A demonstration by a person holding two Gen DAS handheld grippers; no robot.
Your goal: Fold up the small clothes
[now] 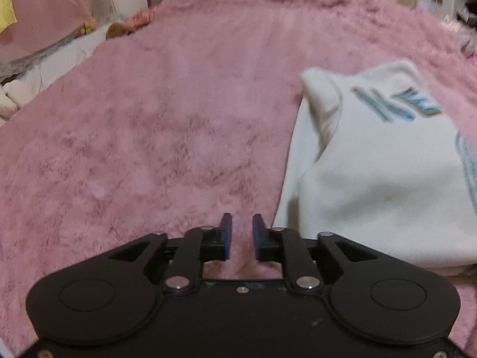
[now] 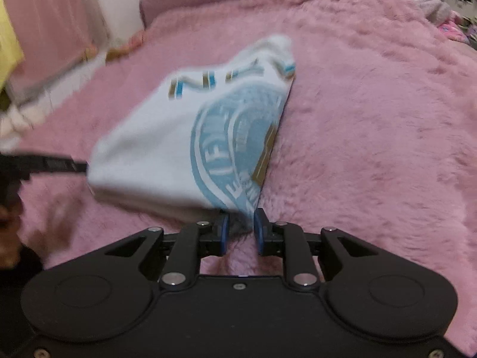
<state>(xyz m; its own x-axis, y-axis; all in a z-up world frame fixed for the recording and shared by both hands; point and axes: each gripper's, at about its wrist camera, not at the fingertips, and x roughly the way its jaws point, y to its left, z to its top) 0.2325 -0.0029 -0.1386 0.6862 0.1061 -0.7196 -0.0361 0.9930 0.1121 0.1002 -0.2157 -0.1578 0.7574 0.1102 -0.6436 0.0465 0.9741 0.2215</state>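
White folded cotton shirt (image 2: 149, 149), centre frame, printed with a light-blue circular emblem, blue-and-gold striped lettering and a gold patch. Fluffy pink fur blanket (image 2: 372, 119) fills the surround. Black plastic grippers carry blue finger pads (image 1: 227, 232).

Pink blanket (image 1: 149, 134) lies bare — only folded shirt (image 1: 372, 164) obstructs rightward.

white shirt (image 1: 387, 164) cut off right, print (image 2: 232, 137) blurred
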